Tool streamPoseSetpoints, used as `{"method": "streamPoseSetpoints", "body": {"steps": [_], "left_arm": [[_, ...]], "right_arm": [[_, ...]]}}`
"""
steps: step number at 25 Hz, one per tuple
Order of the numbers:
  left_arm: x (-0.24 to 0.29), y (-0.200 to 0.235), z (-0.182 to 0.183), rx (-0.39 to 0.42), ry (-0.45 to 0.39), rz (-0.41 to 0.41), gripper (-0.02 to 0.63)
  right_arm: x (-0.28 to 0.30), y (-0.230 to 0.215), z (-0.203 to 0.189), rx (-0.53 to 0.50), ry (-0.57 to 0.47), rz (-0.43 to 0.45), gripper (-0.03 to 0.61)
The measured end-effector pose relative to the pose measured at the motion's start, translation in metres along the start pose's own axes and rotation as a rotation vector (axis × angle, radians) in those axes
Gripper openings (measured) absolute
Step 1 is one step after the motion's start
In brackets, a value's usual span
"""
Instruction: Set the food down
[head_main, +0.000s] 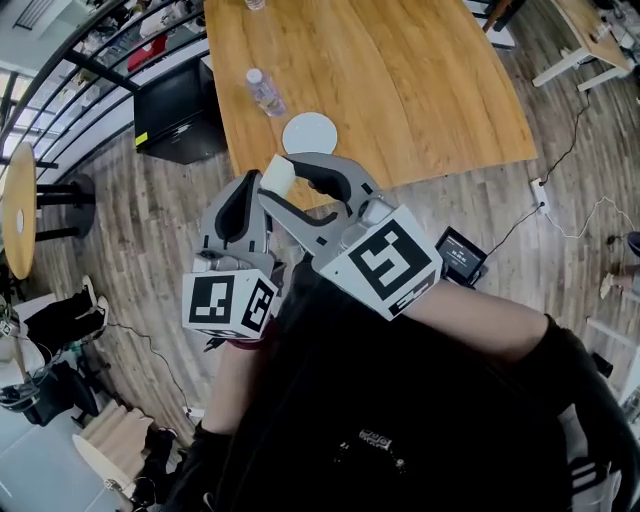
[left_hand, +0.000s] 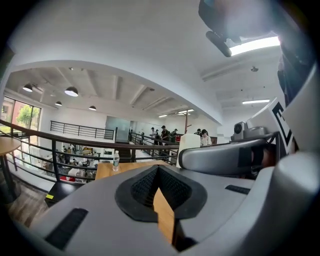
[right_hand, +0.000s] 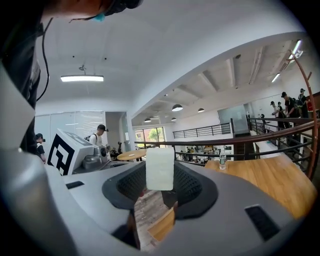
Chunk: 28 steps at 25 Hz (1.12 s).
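Note:
A white rectangular block of food (head_main: 277, 174) sits pinched upright between the pads of my right gripper (head_main: 290, 178), which is shut on it. In the right gripper view the block (right_hand: 160, 168) fills the gap between the black pads. My left gripper (head_main: 243, 195) is just left of it, shut with nothing held; its pads meet at the tip (left_hand: 158, 170). Both grippers hang close to the person's chest, short of the wooden table (head_main: 400, 90). A round white plate (head_main: 310, 132) lies near the table's near edge, beyond the block.
A clear water bottle (head_main: 265, 92) lies on the table left of the plate. A black cabinet (head_main: 180, 110) and a railing (head_main: 70, 90) stand to the left. A power strip with cables (head_main: 540, 190) lies on the wood floor at right. A round side table (head_main: 20, 205) is far left.

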<state>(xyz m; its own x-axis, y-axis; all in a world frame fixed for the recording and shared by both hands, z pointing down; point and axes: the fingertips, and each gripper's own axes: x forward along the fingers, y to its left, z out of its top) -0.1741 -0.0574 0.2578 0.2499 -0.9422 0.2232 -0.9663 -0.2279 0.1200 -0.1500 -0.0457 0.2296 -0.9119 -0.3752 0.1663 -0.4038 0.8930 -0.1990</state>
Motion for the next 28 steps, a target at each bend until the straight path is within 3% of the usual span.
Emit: {"method": "streamPoseSetpoints", "body": {"steps": [10, 19, 28], "left_arm": [[0.054, 0.064, 0.023, 0.036, 0.005, -0.168, 0.003], [0.069, 0.108, 0.024, 0.018, 0.013, -0.201, 0.003], [0.101, 0.098, 0.027, 0.023, 0.017, -0.238, 0.003]], "right_arm": [[0.072, -0.036, 0.020, -0.015, 0.011, -0.135, 0.170], [0.119, -0.043, 0.026, -0.027, 0.010, -0.187, 0.170], [0.116, -0.074, 0.031, -0.017, 0.004, -0.223, 0.170]]}}
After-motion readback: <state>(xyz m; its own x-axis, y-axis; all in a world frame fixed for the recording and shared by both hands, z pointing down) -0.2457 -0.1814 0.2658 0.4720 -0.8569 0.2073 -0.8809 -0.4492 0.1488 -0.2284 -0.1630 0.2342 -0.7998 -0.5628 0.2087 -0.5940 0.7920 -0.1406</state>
